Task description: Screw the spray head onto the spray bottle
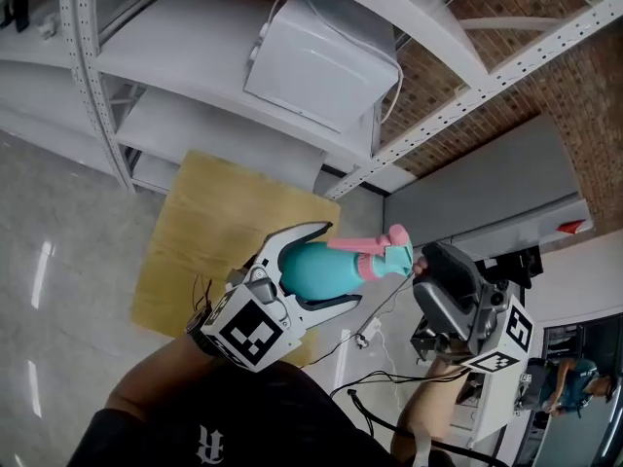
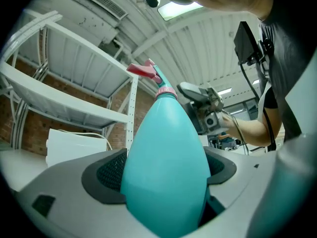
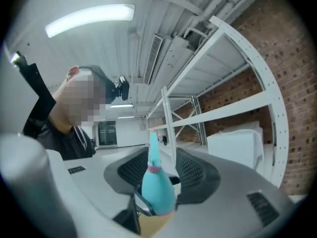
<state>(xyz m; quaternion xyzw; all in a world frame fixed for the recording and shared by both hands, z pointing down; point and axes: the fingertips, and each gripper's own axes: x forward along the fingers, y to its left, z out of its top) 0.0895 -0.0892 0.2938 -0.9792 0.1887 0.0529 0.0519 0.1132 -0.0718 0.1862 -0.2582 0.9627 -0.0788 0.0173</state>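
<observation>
Your left claw (image 1: 341, 264) is clenching the belly of the teal spray bottle (image 2: 166, 167), above the yellow worktop (image 1: 204, 232). The pink spray head (image 1: 375, 247) is sitting on the bottle's neck. Your right claw (image 3: 159, 165) is standing half apart around it, and no view is showing whether it is pressing. The bottle is probably light and slippery, so take the head at its collar.

White perforated-steel shelving (image 1: 92, 76) against a brick wall (image 1: 555, 86). One shelf carries a white box (image 1: 321, 61) with a white cord (image 1: 392, 95) hanging at its side. Below lies a tan mat (image 1: 214, 227) on a glossy pale floor (image 1: 49, 251). A grey panel (image 1: 477, 188) adjoins the shelving. Overhead, a ceiling strip light (image 3: 89, 19) is lit. A distant person (image 1: 569, 377) appears at the lower right edge.
</observation>
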